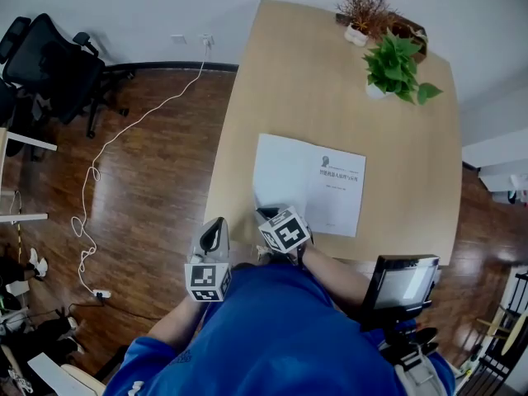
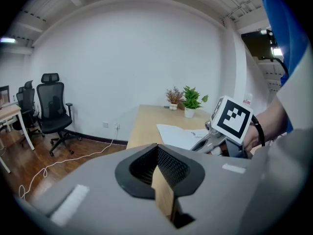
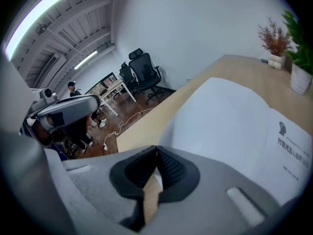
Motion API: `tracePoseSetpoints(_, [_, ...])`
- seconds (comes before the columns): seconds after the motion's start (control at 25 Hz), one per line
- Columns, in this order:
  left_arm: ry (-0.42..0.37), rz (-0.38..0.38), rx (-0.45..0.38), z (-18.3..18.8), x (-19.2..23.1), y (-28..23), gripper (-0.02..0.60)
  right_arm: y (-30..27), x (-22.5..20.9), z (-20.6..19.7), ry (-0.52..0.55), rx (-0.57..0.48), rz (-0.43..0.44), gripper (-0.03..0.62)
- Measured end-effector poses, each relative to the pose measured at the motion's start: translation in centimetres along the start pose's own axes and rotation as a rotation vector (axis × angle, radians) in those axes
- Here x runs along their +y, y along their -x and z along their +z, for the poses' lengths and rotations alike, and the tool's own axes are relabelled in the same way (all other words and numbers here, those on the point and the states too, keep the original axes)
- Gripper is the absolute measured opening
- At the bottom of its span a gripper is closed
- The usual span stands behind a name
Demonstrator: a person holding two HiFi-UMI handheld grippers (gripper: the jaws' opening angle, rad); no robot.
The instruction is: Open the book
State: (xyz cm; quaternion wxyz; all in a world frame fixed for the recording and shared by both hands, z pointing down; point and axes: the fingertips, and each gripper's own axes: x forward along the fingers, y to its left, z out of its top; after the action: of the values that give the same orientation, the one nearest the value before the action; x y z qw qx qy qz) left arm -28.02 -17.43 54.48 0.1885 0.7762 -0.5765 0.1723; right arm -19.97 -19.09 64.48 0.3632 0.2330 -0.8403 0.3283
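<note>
book [image 1: 309,184] right page: small head-shaped logo above short printed line, characters too small and blurred to read; no other legible text.

The right claw [image 1: 266,215] hides one near corner of the book [image 1: 309,180], its print illegibly small.

White book [image 1: 309,184] lies open, seemingly flat, on the table [image 1: 322,81].

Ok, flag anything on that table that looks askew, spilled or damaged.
Nothing stands out. The book lies open and flat on the table, turned only slightly against its edge. The green plant and the dried plant stand upright at the far end. No spill shows.
</note>
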Motion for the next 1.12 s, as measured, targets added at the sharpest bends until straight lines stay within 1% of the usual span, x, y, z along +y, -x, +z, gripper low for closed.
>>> tracePoseSetpoints(0.32, [0.010,0.004,0.004,-0.1,0.6,-0.2,0.006,-1.3,-0.3,-0.4,-0.006,0.039,-0.013,0.005])
tracePoseSetpoints(0.48, [-0.004,0.007,-0.010,0.0,0.9,-0.3,0.006,-1.8,-0.6,-0.8,-0.007,0.061,-0.028,0.005])
tracePoseSetpoints(0.72, [0.010,0.018,-0.005,-0.3,1.6,-0.1,0.006,-2.5,-0.8,-1.2,-0.001,0.087,-0.043,0.006])
tracePoseSetpoints(0.96, [0.023,0.020,-0.003,-0.4,1.5,0.2,0.006,-2.7,-0.7,-1.1,0.017,0.079,-0.059,0.009])
tracePoseSetpoints(1.12, [0.011,0.015,-0.006,-0.3,1.6,0.4,0.006,-2.7,-0.3,-1.0,0.015,0.068,-0.057,0.019])
